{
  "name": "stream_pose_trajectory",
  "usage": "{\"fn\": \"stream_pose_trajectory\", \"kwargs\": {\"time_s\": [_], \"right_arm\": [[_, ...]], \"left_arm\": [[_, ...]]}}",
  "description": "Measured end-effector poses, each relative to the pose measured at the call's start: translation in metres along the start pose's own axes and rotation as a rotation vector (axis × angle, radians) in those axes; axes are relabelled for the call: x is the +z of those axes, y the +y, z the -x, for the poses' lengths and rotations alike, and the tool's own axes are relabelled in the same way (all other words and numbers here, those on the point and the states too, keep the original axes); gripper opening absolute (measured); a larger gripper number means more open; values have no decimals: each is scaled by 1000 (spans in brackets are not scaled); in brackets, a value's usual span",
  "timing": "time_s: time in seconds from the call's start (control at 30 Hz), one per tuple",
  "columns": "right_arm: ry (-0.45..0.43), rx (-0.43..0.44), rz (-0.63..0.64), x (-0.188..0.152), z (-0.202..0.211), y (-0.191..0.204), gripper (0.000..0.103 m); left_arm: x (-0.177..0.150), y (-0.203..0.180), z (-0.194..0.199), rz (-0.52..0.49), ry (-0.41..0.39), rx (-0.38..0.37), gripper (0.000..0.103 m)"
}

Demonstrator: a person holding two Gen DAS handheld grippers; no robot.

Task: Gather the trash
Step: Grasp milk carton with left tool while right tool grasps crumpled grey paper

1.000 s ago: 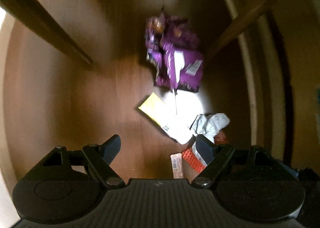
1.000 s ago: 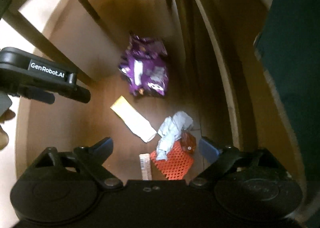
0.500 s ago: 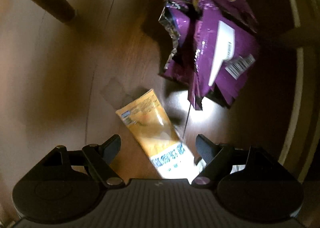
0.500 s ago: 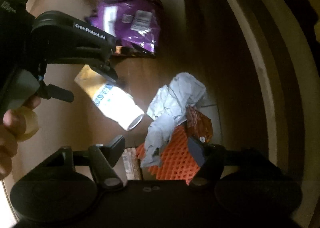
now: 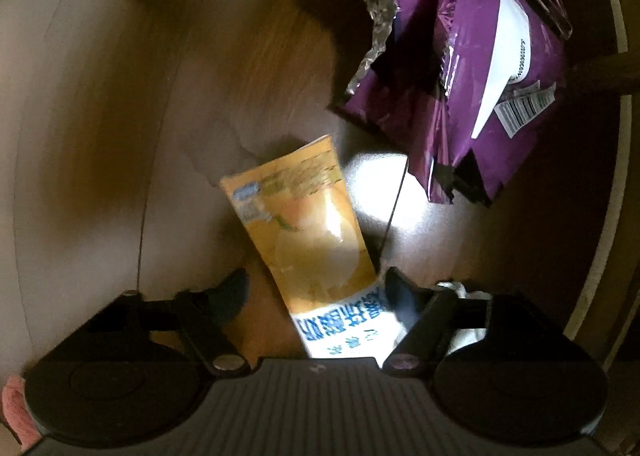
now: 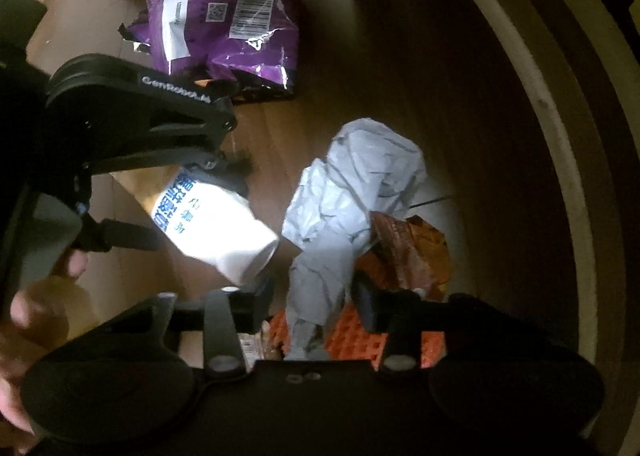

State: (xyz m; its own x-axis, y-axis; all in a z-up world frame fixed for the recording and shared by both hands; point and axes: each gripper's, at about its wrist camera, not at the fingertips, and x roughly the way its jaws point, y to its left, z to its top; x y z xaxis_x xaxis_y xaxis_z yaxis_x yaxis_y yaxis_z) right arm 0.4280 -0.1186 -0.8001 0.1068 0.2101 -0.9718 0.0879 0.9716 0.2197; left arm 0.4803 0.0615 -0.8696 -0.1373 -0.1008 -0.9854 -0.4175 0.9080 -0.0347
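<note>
On the wooden floor (image 5: 120, 135), the left gripper (image 5: 316, 288) is closing astride the yellow-and-white packet (image 5: 316, 240), pads not yet pressing it. The right gripper (image 6: 314, 296) is narrowing around the crumpled grey paper (image 6: 344, 207) lying over orange mesh (image 6: 360, 340); contact is unclear.

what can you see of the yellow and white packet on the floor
The yellow and white packet is a flat, glossy pouch lying on the wood floor: yellow end with a pale fruit picture, white end with blue characters. The left hand-held gripper, jaws closing, straddles its white end. Crumpled grey paper lies beside it.
</note>
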Motion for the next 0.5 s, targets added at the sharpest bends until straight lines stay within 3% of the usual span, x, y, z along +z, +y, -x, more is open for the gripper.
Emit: {"fn": "stream_pose_trajectory", "kwargs": {"time_s": [0.1,0.3,0.5], "right_arm": [[-6,-9,-9,-1,1,0,29],[-43,-4,21,-8,16,5,26],[-76,3,56,-21,62,17,26]], "left_arm": [[-5,4,0,10,2,-23,46],[-14,0,18,-47,-16,6,44],[-33,12,61,-91,-27,2,44]]}}
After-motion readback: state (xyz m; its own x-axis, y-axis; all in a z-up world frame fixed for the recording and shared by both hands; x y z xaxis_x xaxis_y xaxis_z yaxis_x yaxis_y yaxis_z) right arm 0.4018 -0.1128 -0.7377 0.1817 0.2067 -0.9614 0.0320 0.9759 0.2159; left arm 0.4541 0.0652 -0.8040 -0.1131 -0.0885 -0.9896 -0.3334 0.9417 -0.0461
